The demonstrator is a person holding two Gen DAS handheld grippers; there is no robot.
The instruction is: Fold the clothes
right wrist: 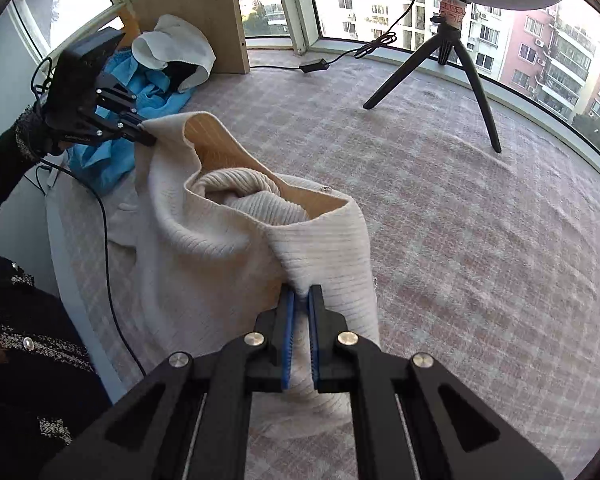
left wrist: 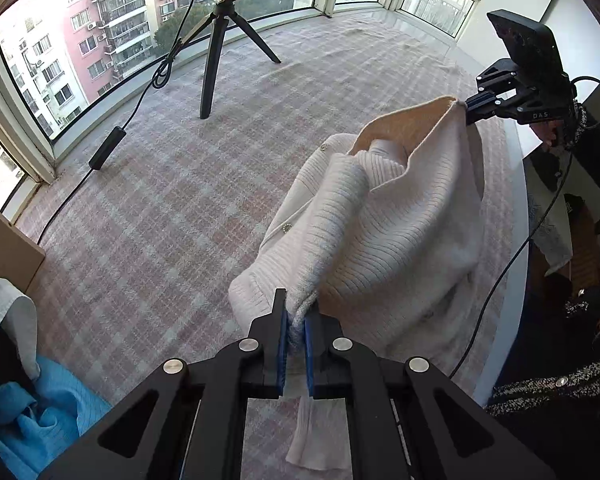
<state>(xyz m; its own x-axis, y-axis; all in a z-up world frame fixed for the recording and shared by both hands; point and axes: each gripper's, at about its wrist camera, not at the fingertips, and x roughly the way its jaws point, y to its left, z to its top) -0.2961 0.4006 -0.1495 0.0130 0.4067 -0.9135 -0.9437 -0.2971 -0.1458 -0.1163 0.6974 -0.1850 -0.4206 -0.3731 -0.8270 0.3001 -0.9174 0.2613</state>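
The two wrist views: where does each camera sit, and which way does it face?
Left wrist: on the left gripper, facing the cream ribbed knit cardigan; the right gripper shows.
Right wrist: on the right gripper, facing the cardigan; the left gripper shows.
Shared: cardigan, black tripod, pink checked cloth.

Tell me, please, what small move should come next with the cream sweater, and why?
Probably lower both grippers together toward the checked cloth. The left gripper and right gripper each pinch an edge of the cream sweater, which hangs bunched between them, so laying it flat likely comes before any fold.
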